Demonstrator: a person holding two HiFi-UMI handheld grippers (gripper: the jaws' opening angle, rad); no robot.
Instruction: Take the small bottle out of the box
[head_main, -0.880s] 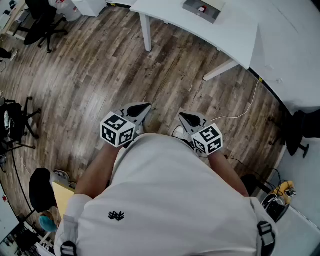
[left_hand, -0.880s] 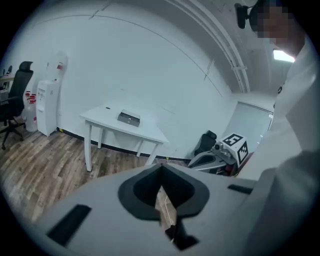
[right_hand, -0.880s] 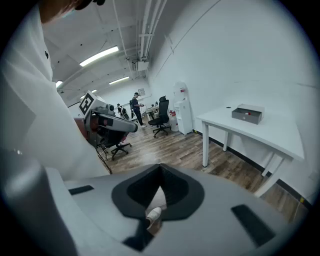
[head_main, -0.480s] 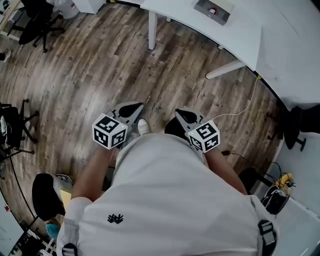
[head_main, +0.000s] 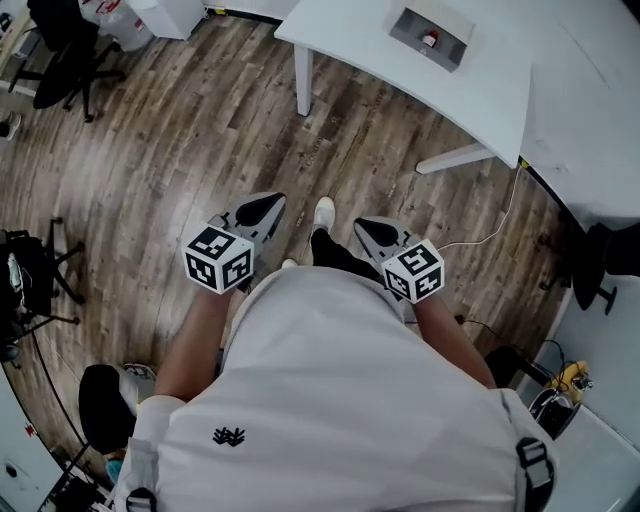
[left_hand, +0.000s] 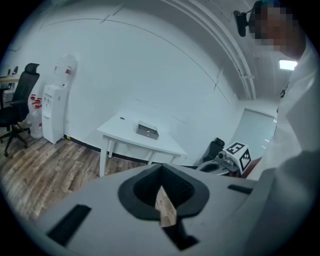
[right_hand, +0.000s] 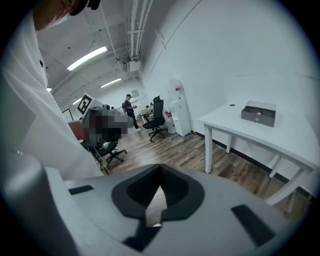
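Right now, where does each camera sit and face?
Head view: on the head, facing steeply down at the floor; shirt, forearms, left gripper, right gripper show.
Left gripper view: on the left gripper, along its shut jaws toward the table; shirt at right.
Right gripper view: on the right gripper, along its shut jaws; shirt at left.
Shared: all see the table and box.

Left gripper and right gripper are closed, empty.

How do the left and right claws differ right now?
Left claw tilts inward to the right; right claw inward to the left. Left claw's view faces the white table head-on; right claw's has it off to the right. Both shut, empty, above wood floor.
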